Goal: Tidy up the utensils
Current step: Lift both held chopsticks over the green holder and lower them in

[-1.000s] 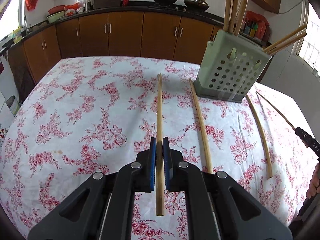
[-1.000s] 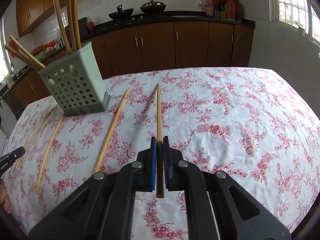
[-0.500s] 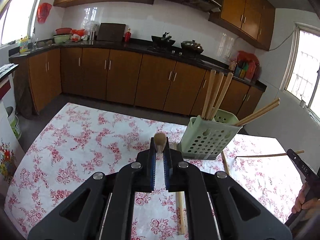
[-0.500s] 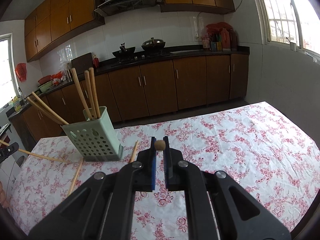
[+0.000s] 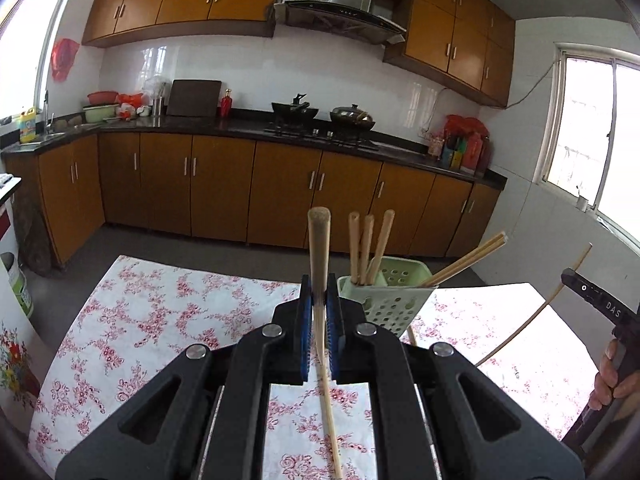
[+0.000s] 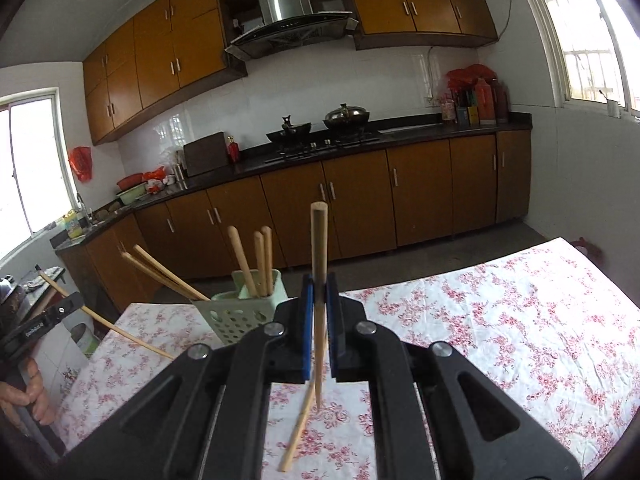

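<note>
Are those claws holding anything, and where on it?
Left gripper clamps a chopstick around mid-length. Right gripper clamps another chopstick around its middle.

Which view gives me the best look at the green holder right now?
The left wrist view: the green holder shows its open top, compartments and five chopsticks, only its left edge cut by the fingers. In the right wrist view the green holder is half hidden behind the fingers.

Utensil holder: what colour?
Pale green utensil holder, perforated with round holes; clearest in the left wrist view.
</note>
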A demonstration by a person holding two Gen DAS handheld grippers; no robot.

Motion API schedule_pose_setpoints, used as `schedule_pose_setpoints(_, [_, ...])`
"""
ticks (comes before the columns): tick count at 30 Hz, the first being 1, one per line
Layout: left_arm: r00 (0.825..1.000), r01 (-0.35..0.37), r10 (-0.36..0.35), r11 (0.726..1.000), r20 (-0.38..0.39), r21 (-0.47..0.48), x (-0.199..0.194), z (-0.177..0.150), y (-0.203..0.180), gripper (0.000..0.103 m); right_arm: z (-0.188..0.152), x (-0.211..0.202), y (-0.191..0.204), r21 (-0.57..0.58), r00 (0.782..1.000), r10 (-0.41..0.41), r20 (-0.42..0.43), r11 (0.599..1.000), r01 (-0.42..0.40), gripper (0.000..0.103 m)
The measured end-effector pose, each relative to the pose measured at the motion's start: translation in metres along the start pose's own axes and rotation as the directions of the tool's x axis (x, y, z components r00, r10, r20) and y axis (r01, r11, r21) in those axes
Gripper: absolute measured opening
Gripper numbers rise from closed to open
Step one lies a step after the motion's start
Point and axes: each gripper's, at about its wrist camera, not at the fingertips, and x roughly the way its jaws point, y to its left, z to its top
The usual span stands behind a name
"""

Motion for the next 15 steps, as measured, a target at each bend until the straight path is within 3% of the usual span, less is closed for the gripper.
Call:
schedule_pose_setpoints(5, [0.995,0.066,-0.067,0.998,0.078,0.015,-0.013,0.025,-0.028,0.007,0.031,-0.022,0.021,0.005,0.990,0.108,0.087,0.994,-0.109,0.007])
schedule_pose_setpoints(9, [0.982,0.088,-0.088,0.996,0.165,0.008,-0.015,0.050,-0.047,0.007,0.053,-0.032,0.040,-0.020,0.972,0.137,0.193,0.991,-0.136,0.007])
schedule_pose_setpoints(15, [0.962,0.020,-0.019,1.000,0.271,-0.002,0.008,0.071,-0.061,0.007,0.067,-0.008,0.060,-0.039,0.952,0.108,0.287,0.994,-0.101,0.007])
